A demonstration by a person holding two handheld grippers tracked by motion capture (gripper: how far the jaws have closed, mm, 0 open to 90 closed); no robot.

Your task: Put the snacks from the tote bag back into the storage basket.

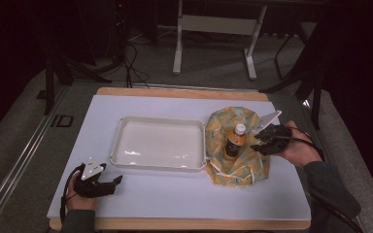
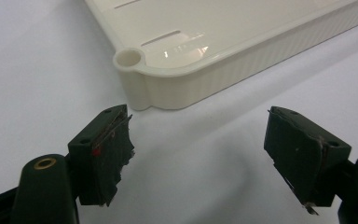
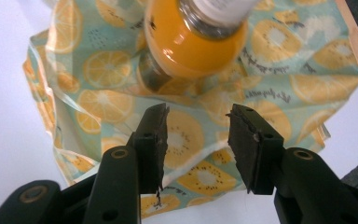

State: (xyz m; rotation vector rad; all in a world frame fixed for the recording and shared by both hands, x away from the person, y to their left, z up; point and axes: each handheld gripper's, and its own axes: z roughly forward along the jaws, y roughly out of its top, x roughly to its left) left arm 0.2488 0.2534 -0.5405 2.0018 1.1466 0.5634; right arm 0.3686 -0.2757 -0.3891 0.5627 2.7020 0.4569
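Left tool (image 1: 118, 180) near empty tray (image 1: 121, 141); bottle (image 1: 234, 141) on fruit-print bag (image 1: 223, 171).

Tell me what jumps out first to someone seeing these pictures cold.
The bright cloth bag printed with orange and kiwi slices stands out on the white table, at its right side, with an orange-filled bottle standing upright in it. The right hand-held gripper hovers open beside the bottle. Left of the bag lies a cream tray, and the left hand-held gripper rests open near the table's front left.
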